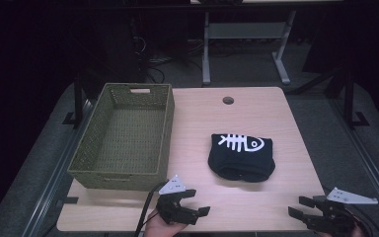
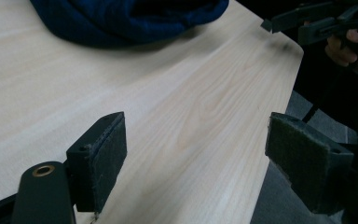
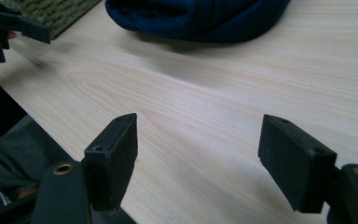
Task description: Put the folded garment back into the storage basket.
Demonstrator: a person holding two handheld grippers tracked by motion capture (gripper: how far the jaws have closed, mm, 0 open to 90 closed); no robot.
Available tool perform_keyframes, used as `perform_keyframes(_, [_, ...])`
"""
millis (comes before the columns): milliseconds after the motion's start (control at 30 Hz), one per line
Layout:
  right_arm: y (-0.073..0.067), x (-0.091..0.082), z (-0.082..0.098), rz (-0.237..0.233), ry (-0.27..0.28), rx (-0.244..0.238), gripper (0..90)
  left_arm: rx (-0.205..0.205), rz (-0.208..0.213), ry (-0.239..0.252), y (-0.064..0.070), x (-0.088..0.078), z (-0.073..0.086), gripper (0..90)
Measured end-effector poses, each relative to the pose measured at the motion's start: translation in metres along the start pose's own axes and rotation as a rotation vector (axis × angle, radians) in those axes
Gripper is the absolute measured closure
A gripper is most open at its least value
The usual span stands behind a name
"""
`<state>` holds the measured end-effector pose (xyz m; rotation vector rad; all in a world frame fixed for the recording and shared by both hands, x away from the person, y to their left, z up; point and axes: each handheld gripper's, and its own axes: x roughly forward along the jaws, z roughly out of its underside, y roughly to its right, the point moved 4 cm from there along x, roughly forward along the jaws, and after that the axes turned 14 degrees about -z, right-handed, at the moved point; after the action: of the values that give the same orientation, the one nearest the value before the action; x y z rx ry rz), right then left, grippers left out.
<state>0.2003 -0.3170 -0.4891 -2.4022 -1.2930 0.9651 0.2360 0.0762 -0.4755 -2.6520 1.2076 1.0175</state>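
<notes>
**A:** Two grippers, both low at the near edge of the table (image 1: pixel 256 207). How are the hands set?

**B:** The left gripper (image 1: pixel 197 202) sits at the near edge, a little left of the middle, held in a hand (image 1: pixel 160 226) that comes up from the bottom of the high view. It lies about level and points toward the right. The right gripper (image 1: pixel 301 207) is at the near right corner, also about level, pointing left toward the other one. Each carries its grey three-cornered plate on top.

**A:** And the jaws?

**B:** Both pairs stand wide apart with nothing between them. In the left gripper view (image 2: pixel 193 154) bare wood shows between the two padded faces; the right gripper view (image 3: pixel 200 158) shows the same.

**A:** Where is the cloth from there?

**B:** The folded dark garment (image 1: pixel 242 157) lies on the table right of the middle, well apart from both grippers, farther from the person and roughly between the two of them. In the left gripper view it lies at the top edge (image 2: pixel 130 18); in the right gripper view it also lies at the top (image 3: pixel 200 18). Neither gripper touches it.

**A:** What does it look like?

**B:** Black from above, dark blue up close, folded into a thick rounded bundle with a white fish-skeleton print on top. To its left stands a green woven basket (image 1: pixel 98 148), apart from the garment.
</notes>
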Motion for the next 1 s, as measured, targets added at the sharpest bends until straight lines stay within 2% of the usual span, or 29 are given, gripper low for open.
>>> perform_keyframes(67, [0.0, 0.0, -0.001, -0.014, 0.018, 0.005, 26.9, 0.008, -0.008, 0.007, -0.001, 0.001, -0.004, 20.4])
perform_keyframes(167, [0.001, 0.0, -0.003, -0.013, 0.017, 0.007, 26.7, -0.012, 0.002, 0.013, -0.001, 0.003, -0.007, 19.9])
perform_keyframes(233, [0.001, 0.001, -0.006, -0.009, 0.018, 0.001, 26.8, -0.008, -0.011, 0.021, -0.001, 0.005, -0.011, 19.5])
perform_keyframes(300, [0.0, 0.002, -0.011, -0.012, 0.019, 0.0, 26.7, -0.007, -0.006, 0.023, -0.002, 0.007, -0.015, 18.4])
perform_keyframes(500, [0.0, 0.012, -0.025, -0.008, -0.02, -0.007, 26.2, -0.019, -0.02, 0.028, -0.008, 0.013, -0.027, 18.2])
perform_keyframes(533, [0.001, 0.014, -0.029, -0.005, -0.035, -0.011, 26.2, -0.028, -0.013, 0.031, -0.009, 0.014, -0.029, 18.1])
perform_keyframes(700, [0.004, 0.018, -0.037, -0.005, -0.043, -0.021, 26.1, -0.033, -0.014, 0.027, -0.013, 0.018, -0.033, 18.1])
perform_keyframes(800, [0.007, 0.019, -0.044, 0.001, -0.03, -0.026, 26.1, -0.047, 0.004, 0.03, -0.013, 0.024, -0.039, 18.1])
perform_keyframes(1000, [0.014, 0.021, -0.048, 0.001, -0.031, -0.012, 26.2, -0.028, 0.024, 0.028, -0.01, 0.036, -0.048, 17.9])
